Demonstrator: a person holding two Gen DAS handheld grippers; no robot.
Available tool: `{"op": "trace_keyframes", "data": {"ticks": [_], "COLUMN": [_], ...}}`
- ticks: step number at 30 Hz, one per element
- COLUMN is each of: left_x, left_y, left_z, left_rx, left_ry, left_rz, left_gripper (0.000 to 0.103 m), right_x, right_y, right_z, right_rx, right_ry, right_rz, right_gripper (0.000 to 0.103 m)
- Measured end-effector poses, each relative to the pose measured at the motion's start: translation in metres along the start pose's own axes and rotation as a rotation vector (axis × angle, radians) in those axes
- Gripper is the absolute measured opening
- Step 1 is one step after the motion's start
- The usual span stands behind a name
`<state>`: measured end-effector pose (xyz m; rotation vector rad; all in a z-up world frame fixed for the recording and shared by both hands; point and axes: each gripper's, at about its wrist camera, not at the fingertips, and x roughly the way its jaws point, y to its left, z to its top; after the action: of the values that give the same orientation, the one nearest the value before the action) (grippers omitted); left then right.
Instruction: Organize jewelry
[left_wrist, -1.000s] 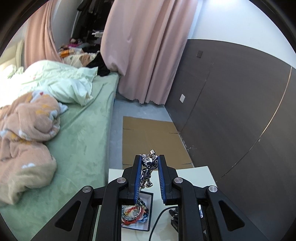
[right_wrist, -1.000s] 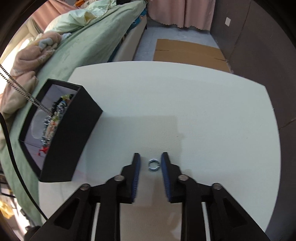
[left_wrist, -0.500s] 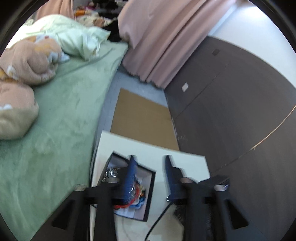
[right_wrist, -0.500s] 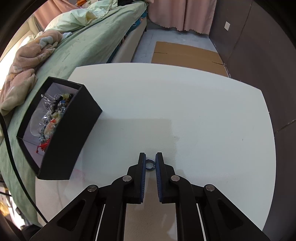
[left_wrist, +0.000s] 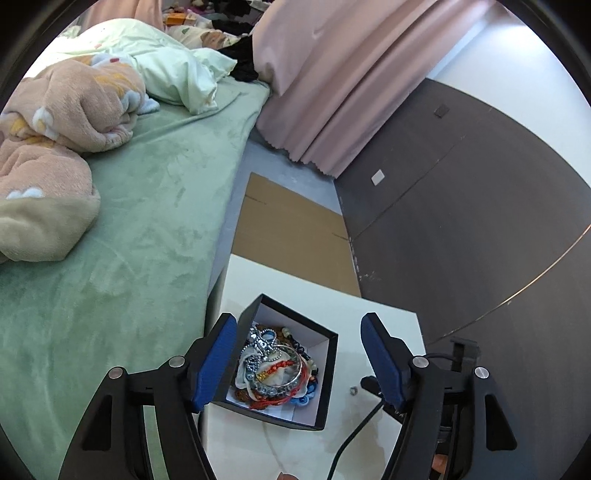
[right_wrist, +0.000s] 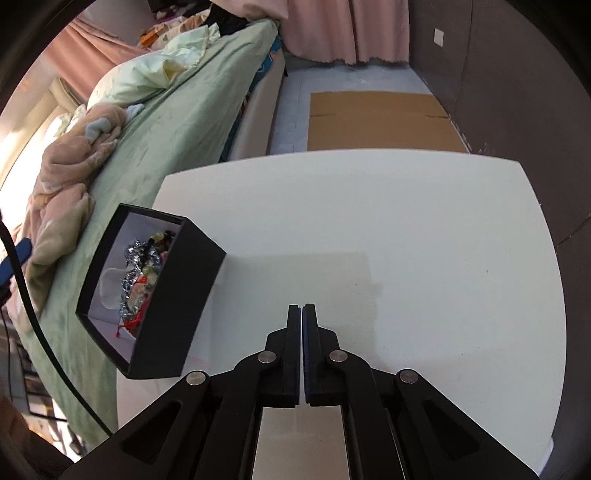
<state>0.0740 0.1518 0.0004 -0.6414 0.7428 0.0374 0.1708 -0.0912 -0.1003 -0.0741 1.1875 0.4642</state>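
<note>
The left gripper (left_wrist: 298, 321) hangs over the open black box (left_wrist: 330, 373), its jaws spread wide with nothing between the blue pads, one pad on the side of the box nearest the bed (left_wrist: 147, 221) and the other out over the bare tabletop (right_wrist: 369, 221). Inside the box lies a tangled heap of jewelry (left_wrist: 273, 369): a silver chain, a broad bangle, red cord and beads, all within the walls. On the side of the box away from the bed, the right gripper (right_wrist: 302, 308) is low over the tabletop with its jaws closed to a thin slit. From its own camera nothing shows between them. From the left camera, a small silver ring (left_wrist: 353, 390) sits right at the tip of those jaws, near the box but outside it. I cannot tell whether the ring is pinched or merely lying against the tip. So the step in hand looks to be picking up this ring, apparently the only loose piece on the tabletop. If the grip is good, the next move calls for a lift clear of the surface, a short carry over the near wall of the box, and a release above the heap. The left gripper would need to draw aside from the box opening. So small and smooth a ring could slip from the pads, so the lift ought to be slow.
</note>
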Motion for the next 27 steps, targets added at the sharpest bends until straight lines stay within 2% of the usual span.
{"op": "trace_keyframes", "data": {"ticks": [1,2,6,9,13,20,27], "left_x": [-0.002,-0.004,-0.011,-0.015,-0.018,-0.019,-0.02], "left_y": [0.002,0.004,0.016,0.018,0.02,0.025,0.029], "left_z": [0.001,0.002,0.008,0.01,0.013,0.015,0.016], "left_rx": [0.001,-0.003,-0.041,-0.044,-0.042,-0.049,-0.043], "left_ry": [-0.005,-0.009,-0.02,-0.027,-0.033,-0.035,-0.038], "left_rz": [0.0,0.0,-0.016,-0.016,-0.016,-0.002,0.016], "left_gripper": [0.071,0.071,0.071,0.071,0.071,0.071,0.071], "right_x": [0.003,0.007,0.012,0.011,0.009,0.021,0.025], "right_y": [-0.001,0.0,0.009,0.012,0.017,0.031,0.02], "right_z": [0.001,0.002,0.005,0.001,-0.007,-0.012,-0.003], "right_rx": [-0.018,-0.046,-0.225,-0.403,-0.565,-0.681,-0.674], "right_ry": [0.014,0.029,0.053,0.047,0.047,0.07,0.092], "right_rz": [-0.01,-0.023,-0.058,-0.119,-0.127,-0.063,0.014], "right_gripper": [0.026,0.03,0.031,0.031,0.031,0.031,0.03]}}
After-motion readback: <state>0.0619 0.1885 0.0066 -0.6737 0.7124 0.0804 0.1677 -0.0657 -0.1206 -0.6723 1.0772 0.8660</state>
